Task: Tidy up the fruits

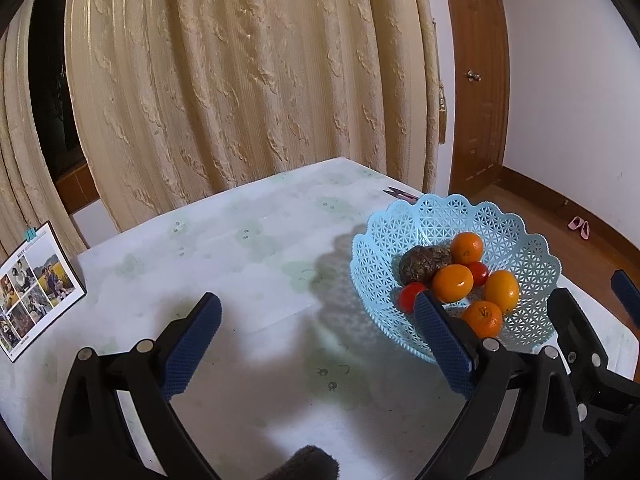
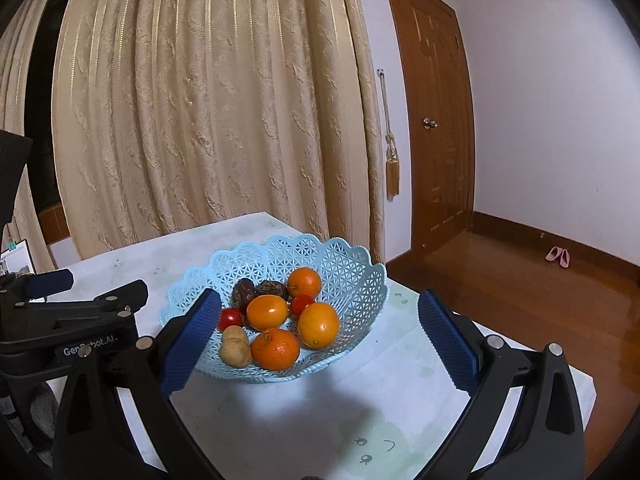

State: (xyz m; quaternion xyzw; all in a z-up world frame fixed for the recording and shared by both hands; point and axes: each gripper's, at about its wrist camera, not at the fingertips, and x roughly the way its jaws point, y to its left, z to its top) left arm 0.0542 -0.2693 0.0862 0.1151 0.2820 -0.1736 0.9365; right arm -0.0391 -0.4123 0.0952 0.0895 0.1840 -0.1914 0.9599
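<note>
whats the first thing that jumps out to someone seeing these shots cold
The pale blue lattice basket on the white table, heaped with bright oranges and small red tomatoes. Around it, the open blue-padded left gripper and right gripper hold nothing, and a heavy cream curtain fills the background.

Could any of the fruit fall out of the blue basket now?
Maybe. The blue basket sits near the table's right edge, so a bump from the open right gripper might push it off. The fruit is heaped; the front orange and the small potato lie near the low rim and could roll out.
</note>
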